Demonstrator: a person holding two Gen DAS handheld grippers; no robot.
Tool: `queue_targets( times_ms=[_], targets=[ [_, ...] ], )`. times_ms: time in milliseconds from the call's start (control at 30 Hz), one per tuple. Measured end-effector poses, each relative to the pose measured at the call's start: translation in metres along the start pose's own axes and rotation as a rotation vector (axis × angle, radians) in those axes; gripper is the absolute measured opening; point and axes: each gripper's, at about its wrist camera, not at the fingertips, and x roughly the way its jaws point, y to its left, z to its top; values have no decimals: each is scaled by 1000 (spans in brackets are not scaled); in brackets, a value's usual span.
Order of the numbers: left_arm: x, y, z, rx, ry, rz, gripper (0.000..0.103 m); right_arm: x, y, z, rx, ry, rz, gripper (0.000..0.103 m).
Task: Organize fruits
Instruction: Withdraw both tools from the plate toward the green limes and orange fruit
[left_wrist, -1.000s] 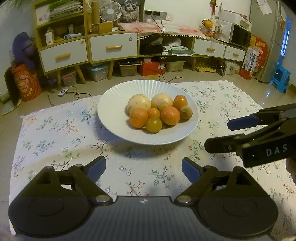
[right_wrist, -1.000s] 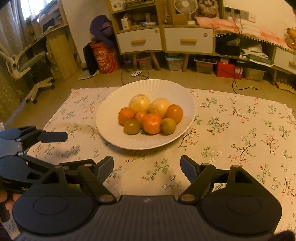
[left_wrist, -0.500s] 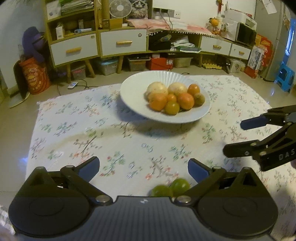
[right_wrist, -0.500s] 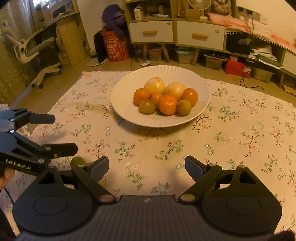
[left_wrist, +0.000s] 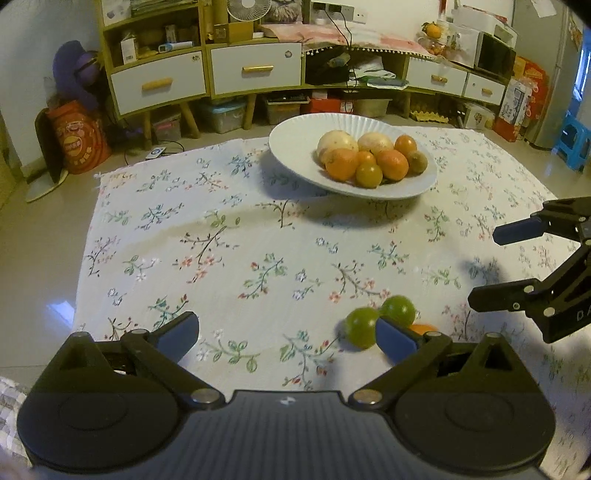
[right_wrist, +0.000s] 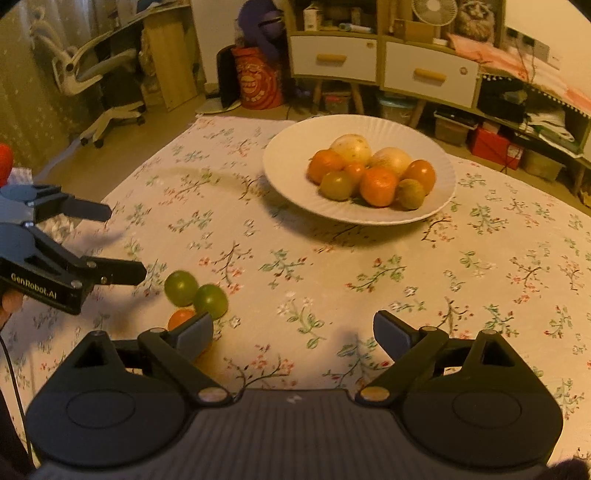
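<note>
Right wrist view: our grippers (right_wrist: 293, 332) both gape empty near the green fruits (right_wrist: 195, 293), well short of plate (right_wrist: 436, 210); a careless nudge could roll them.

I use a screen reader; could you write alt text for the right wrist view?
A white plate piled with fruit sits on a floral cloth. Nearer, two green fruits and an orange one lie loose beside the open right gripper; the left gripper, also open, enters from the left.
</note>
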Motion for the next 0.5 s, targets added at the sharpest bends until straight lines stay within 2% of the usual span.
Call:
queue_targets(
  times_ms=[500],
  targets=[
    [14,-8,-18,106,3,-20,94,18,13,0,-37,11,-21,92]
  ],
)
